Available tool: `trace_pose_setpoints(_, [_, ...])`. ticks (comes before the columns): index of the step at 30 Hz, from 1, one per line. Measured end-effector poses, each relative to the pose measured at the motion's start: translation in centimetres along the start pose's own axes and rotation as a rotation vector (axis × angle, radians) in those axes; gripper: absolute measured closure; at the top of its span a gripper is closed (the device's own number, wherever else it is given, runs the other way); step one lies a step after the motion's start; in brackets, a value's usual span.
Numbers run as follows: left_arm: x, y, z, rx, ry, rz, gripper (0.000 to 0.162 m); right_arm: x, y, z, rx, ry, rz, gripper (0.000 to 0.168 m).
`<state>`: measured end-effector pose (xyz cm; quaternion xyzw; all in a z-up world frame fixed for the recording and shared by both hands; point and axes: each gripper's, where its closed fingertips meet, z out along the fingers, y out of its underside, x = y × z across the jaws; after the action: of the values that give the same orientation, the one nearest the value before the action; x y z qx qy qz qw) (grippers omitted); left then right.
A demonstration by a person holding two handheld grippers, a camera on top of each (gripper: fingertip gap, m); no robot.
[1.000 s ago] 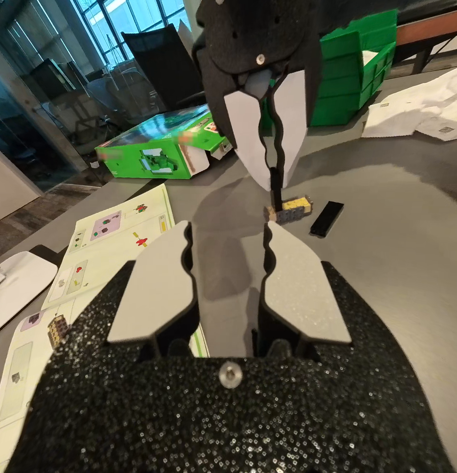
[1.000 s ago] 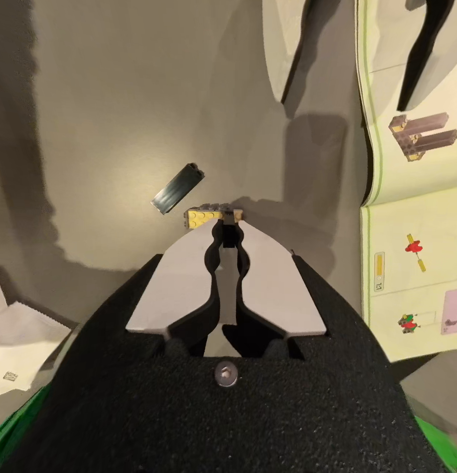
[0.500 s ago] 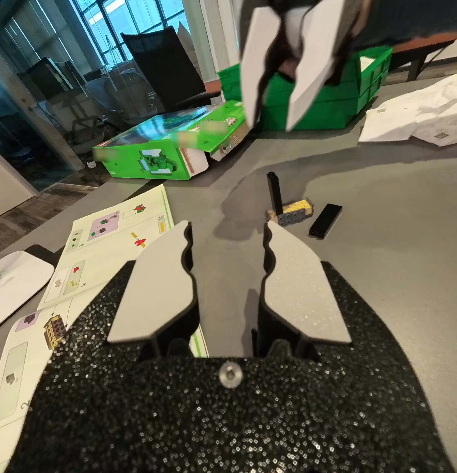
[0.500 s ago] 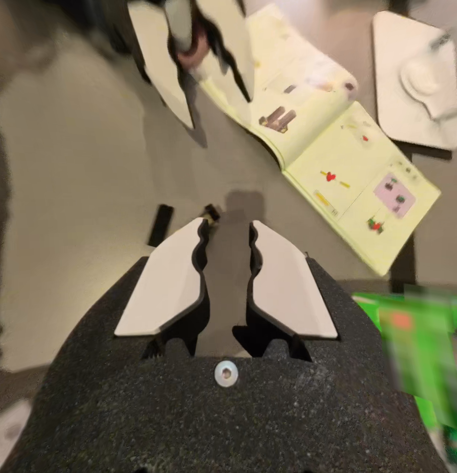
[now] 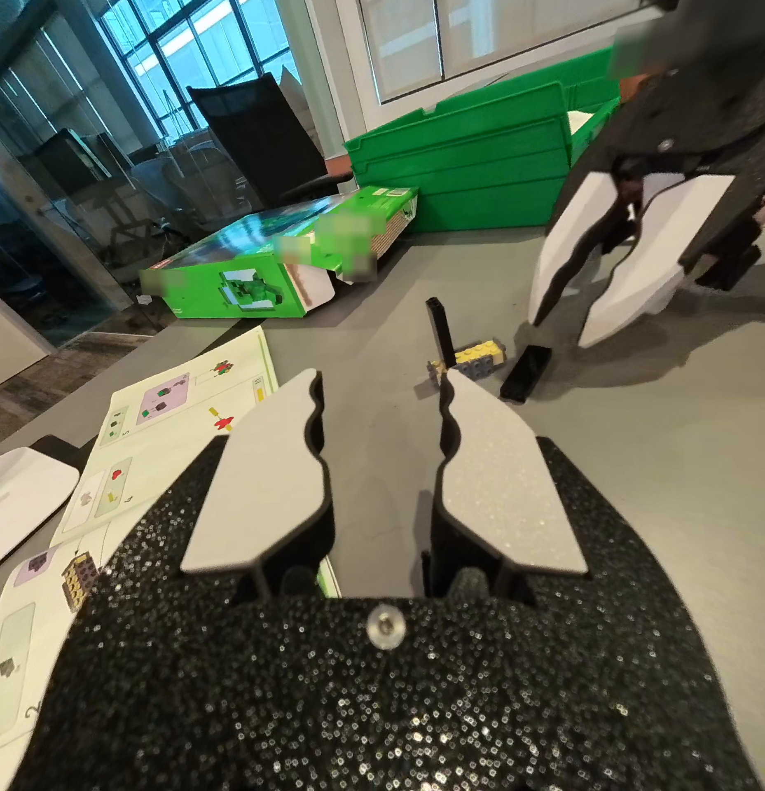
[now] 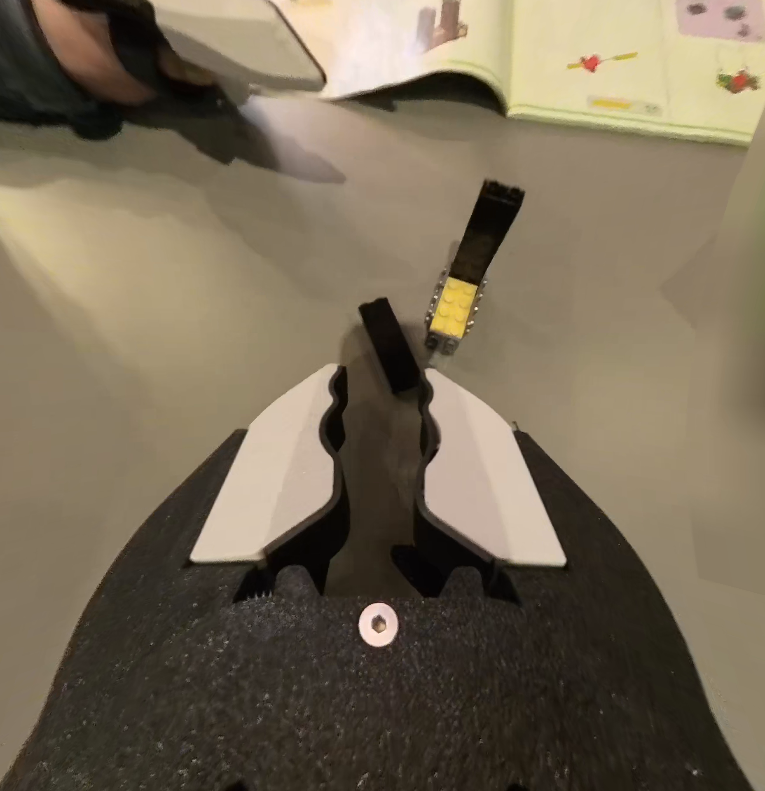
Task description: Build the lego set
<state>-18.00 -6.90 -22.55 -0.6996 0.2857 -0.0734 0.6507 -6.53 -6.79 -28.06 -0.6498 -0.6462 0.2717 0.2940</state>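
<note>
The left gripper (image 5: 380, 385) sits nearest in its own view, jaws parted and empty above the grey tabletop (image 5: 629, 471), much as it was a second ago. Just past its right fingertip stands the small build (image 5: 470, 357): a yellow brick on a grey base, with a black upright piece (image 5: 441, 331) now plugged into one end.

A second ago the right gripper (image 6: 382, 376) was closed on that upright, pressing it down. It has since let go, swung off, and come back low beside the loose black brick (image 6: 389, 346), jaws open and empty. So the upright seems seated, and the next pick looks to be the loose brick.

The upright's long axis runs straight up from the tabletop. The build's long axis lies flat, roughly left to right in the left wrist view. The loose black brick lies flat just right of the build, its long axis running away towards the far edge, one end between the right gripper's tips.

Farther left the instruction booklet (image 5: 179, 406) lies open; beyond it, the green box (image 5: 260, 282) and green bins (image 5: 466, 171).
</note>
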Motion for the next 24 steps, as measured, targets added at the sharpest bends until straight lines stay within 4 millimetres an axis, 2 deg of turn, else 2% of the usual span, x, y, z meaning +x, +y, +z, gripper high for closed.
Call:
trace_pose_setpoints(3, [0.0,-0.2,-0.1,0.011,-0.004,-0.002,0.111,1.4,-1.6,-0.6,0.037,0.157,0.033,0.137])
trace_pose_setpoints(5, [-0.2,-0.4,-0.2,0.028,-0.014,-0.011,0.111,1.9,-2.7,-0.3,0.054,0.179,0.127,0.134])
trace_pose_setpoints(8, [-0.7,-0.7,-0.5,0.057,-0.030,-0.043,0.112,2.3,-1.8,1.4,-0.042,0.154,0.245,0.119])
trace_pose_setpoints(17, [-2.5,-0.9,-1.4,0.099,-0.096,-0.126,0.113,4.0,-1.3,4.0,-0.142,0.183,0.203,0.131])
trace_pose_setpoints(19, [-2.5,-1.0,-1.7,0.110,-0.116,-0.158,0.114,3.9,-1.2,4.4,-0.160,0.149,0.195,0.143])
trace_pose_setpoints(24, [-3.8,-2.0,-4.4,0.206,-0.265,-0.190,0.116,3.5,-2.7,5.0,-0.094,0.026,0.150,0.144])
